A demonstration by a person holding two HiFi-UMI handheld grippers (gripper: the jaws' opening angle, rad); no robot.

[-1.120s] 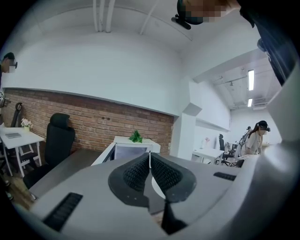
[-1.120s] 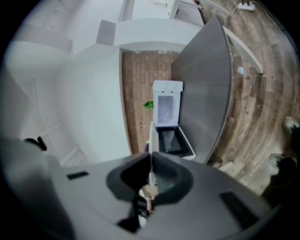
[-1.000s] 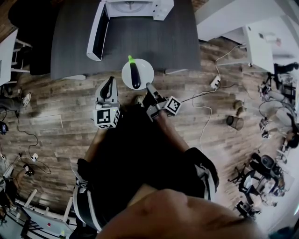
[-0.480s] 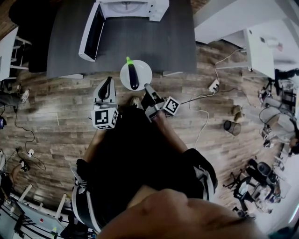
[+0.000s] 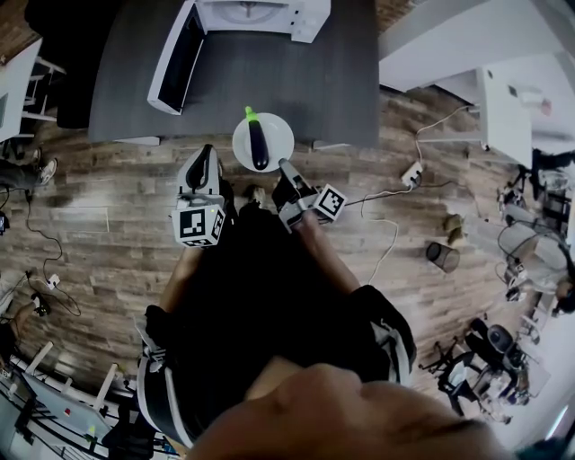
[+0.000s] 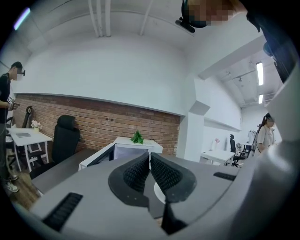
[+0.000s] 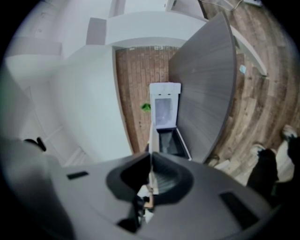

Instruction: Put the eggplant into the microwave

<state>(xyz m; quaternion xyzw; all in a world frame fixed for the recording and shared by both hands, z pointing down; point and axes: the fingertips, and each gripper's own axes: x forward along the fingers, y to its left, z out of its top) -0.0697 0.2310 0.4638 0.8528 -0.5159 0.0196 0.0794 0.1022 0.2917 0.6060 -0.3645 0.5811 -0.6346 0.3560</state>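
The eggplant (image 5: pixel 259 144) lies on a white plate (image 5: pixel 282 135) at the near edge of the desk (image 5: pixel 269 81), the open microwave (image 5: pixel 260 13) at its far end, while the left gripper (image 5: pixel 206 154) and right gripper (image 5: pixel 285 168) hover just short of it, jaws closed and empty.

The microwave (image 5: pixel 260 13) stands at the far edge of the table (image 5: pixel 305 81), its door (image 5: pixel 175 58) open to the left. The plate (image 5: pixel 280 133) sits at the near edge with the eggplant (image 5: pixel 259 144) on it. The left tool (image 5: pixel 205 154) and right tool (image 5: pixel 286 166) flank the plate's near side.
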